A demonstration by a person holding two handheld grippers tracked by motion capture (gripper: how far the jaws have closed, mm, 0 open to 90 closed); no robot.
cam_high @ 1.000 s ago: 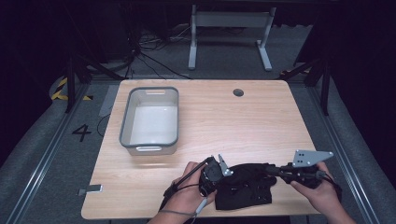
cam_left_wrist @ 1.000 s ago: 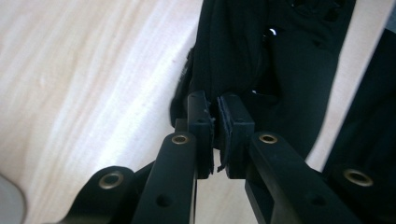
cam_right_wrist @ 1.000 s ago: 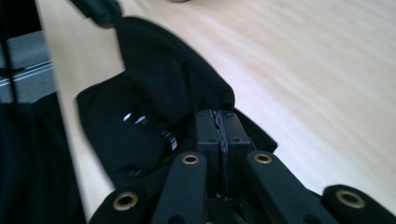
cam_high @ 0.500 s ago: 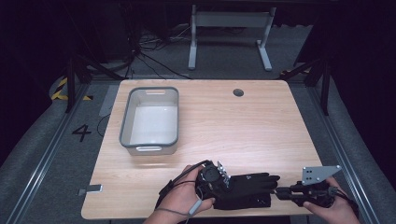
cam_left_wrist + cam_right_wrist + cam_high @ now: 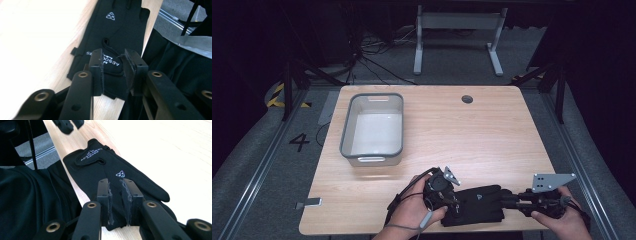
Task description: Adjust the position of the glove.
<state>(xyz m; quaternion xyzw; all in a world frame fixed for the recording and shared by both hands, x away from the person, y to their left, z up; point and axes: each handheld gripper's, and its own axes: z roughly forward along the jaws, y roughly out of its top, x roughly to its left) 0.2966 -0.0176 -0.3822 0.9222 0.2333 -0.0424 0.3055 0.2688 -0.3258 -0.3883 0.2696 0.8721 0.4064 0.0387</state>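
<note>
Left gripper hovers over the cuff end of a black glove, its jaws parted with a clear gap between the pads and nothing caught in them; the printed wrist tab sits right in that gap. In the high view this gripper is at the near edge of the wooden table, held by the person's left hand, with the glove spread flat just to its right. Right gripper comes at the glove from the finger end, its jaws standing slightly apart over a fold of the fabric near the fingers; whether the pads truly pinch the cloth I cannot tell. In the high view it reaches in from the right hand.

By my judgement the glove is light, thin and limp, a stretchy knit that will sag and drape as soon as it leaves the wood. It will not break, but smooth fabric can slide out of a shallow pinch. The thicker cuff with its tab and hem looks like the surest place to grip, since the layers bunch there. A second hold at the fingertips would keep it stretched. Part of it overhangs or nears the table's edge, so a loose grip could let it drop. An empty grey bin stands well apart at the far left
</note>
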